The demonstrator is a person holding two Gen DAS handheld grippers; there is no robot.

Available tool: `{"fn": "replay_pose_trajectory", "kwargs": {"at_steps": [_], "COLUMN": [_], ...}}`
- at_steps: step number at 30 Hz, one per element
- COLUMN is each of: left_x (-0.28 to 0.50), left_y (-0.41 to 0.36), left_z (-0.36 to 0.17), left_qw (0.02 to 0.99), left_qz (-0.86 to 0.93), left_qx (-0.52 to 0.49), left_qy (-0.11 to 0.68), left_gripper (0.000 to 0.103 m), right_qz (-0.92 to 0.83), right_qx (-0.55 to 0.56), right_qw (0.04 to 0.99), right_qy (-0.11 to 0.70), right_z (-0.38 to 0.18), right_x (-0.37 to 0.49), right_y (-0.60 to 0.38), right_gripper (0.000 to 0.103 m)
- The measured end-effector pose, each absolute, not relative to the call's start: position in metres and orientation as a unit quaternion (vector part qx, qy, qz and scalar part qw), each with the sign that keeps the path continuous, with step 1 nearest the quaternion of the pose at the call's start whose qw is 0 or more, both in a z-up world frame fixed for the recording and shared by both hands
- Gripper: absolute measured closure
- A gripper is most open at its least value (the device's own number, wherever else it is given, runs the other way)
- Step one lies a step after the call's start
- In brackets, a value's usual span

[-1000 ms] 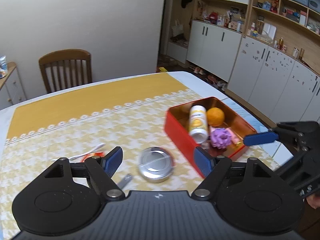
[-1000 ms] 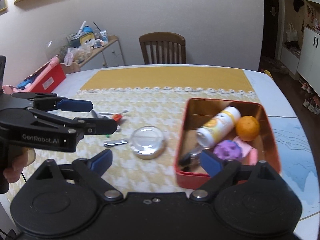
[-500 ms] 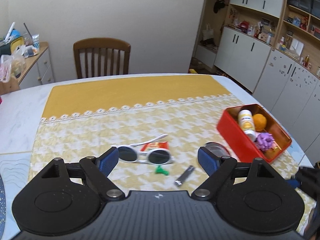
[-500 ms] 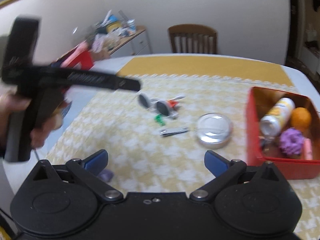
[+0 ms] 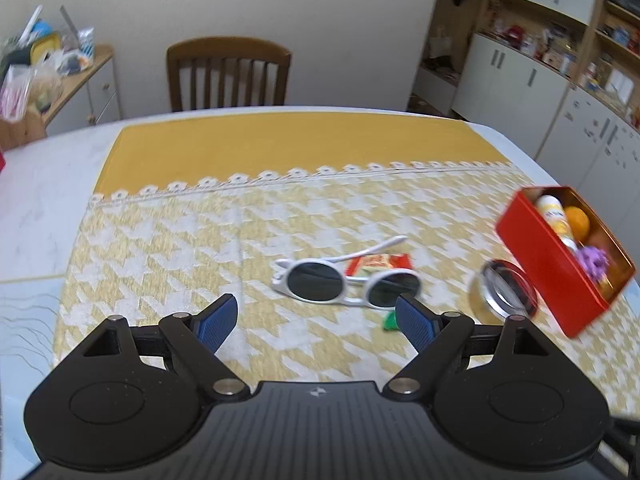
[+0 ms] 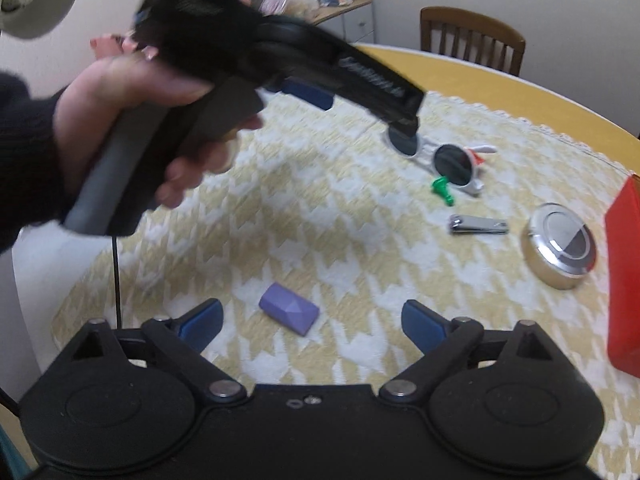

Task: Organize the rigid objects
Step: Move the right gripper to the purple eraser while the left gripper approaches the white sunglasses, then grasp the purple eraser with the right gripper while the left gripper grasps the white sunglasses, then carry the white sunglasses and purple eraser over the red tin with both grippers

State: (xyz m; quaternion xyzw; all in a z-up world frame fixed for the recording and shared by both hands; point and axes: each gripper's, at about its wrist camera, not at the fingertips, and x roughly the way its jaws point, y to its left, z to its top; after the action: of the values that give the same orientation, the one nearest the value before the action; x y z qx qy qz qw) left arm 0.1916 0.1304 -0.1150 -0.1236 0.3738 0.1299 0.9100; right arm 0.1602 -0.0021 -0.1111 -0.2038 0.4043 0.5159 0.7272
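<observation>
Left hand-held gripper (image 5: 316, 318) hangs released before the white-framed oval sunglasses (image 5: 347, 283); right hand-held gripper (image 6: 310, 322), empty, is narrowing over the lilac plastic block (image 6: 289, 313), probably for the red metal tin (image 5: 560, 264).

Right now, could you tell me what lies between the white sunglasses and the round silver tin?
In the right wrist view, a green plastic piece and a nail clipper lie on the cloth between the white sunglasses and the round silver tin.

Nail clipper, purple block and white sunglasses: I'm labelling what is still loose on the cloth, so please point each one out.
nail clipper (image 6: 478, 225), right wrist view, middle of its metal body
purple block (image 6: 289, 313), right wrist view, top face
white sunglasses (image 5: 316, 279), left wrist view, left dark lens
</observation>
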Motion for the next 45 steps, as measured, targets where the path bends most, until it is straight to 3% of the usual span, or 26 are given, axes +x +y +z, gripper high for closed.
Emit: {"fn": "replay_pose_trajectory", "kwargs": {"at_steps": [16,23,25,29,32,39,41,43,45], "left_x": [0.231,0.237,0.239,0.242,0.244,0.245,0.245,0.245,0.244], "left_y": [0.142,0.143,0.143,0.142,0.140,0.136,0.136,0.135,0.135], "left_z": [-0.146,-0.152,-0.154,-0.157,-0.157,-0.157,-0.156,-0.155,-0.153], "left_qw": [0.911,0.914,0.913,0.914,0.914,0.916,0.916,0.916,0.917], "left_qz": [0.128,0.125,0.127,0.125,0.120,0.118,0.119,0.120,0.121], "left_qx": [-0.107,-0.093,-0.092,-0.083,-0.081,-0.069,-0.065,-0.064,-0.066], "left_qy": [0.377,0.374,0.376,0.378,0.379,0.378,0.377,0.376,0.375], "left_gripper": [0.017,0.017,0.026,0.032,0.045,0.046,0.046,0.046,0.046], "right_qz": [0.534,0.541,0.540,0.541,0.544,0.550,0.555,0.559,0.560], "right_qx": [-0.262,-0.276,-0.285,-0.294,-0.305,-0.329,-0.329,-0.328,-0.327], "right_qw": [0.696,0.690,0.690,0.685,0.684,0.680,0.677,0.675,0.675], "right_qy": [0.401,0.394,0.388,0.389,0.379,0.356,0.354,0.354,0.353], "right_z": [-0.128,-0.129,-0.130,-0.133,-0.134,-0.135,-0.135,-0.134,-0.134], "right_x": [0.149,0.146,0.145,0.145,0.142,0.136,0.136,0.136,0.137], "right_y": [0.025,0.031,0.033,0.034,0.035,0.035,0.034,0.034,0.034], "right_gripper": [0.042,0.049,0.053,0.060,0.062,0.064,0.067,0.079,0.080]}}
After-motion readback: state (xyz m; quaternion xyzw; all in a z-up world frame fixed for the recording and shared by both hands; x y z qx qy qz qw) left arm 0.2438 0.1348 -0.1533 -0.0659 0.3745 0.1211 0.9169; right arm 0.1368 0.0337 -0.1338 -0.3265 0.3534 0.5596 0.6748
